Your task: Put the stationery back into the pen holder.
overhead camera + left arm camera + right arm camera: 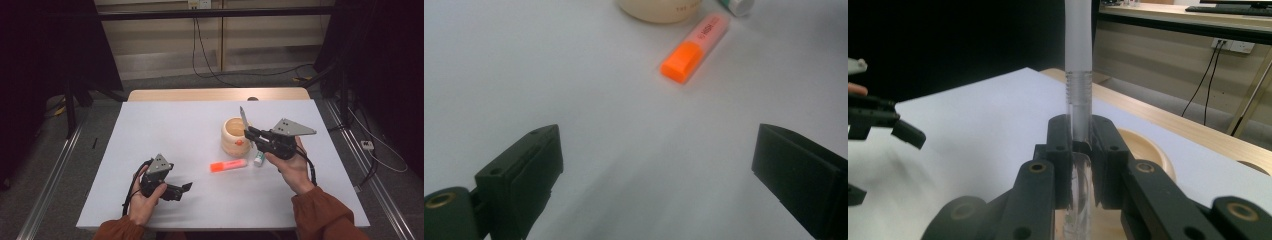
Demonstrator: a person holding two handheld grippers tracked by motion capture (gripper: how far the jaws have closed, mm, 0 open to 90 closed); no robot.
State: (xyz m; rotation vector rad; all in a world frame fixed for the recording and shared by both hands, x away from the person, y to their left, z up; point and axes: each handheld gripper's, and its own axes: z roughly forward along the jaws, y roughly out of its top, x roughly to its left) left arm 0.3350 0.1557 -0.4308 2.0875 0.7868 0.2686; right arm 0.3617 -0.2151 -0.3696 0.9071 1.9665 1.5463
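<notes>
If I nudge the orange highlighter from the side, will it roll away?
Probably not far. The highlighter looks flat-sided with a squared cap, so it should slide or pivot rather than roll. It looks like stiff, light plastic, and on the smooth table it may skid easily.

Clear-barrelled pen [1079, 115] with white upper part, upright, clamped above pale wooden cup [235, 136] on table

The left claw [186, 188] has lots of bare counter [165, 130] in front of it, with room to slide forward. The orange marker [228, 165] lies across the way toward the wooden cup [235, 136], and a small tube [259, 159] lies just beside the marker. The right claw [248, 132] hangs over the cup, blocking the way in from above.
</notes>
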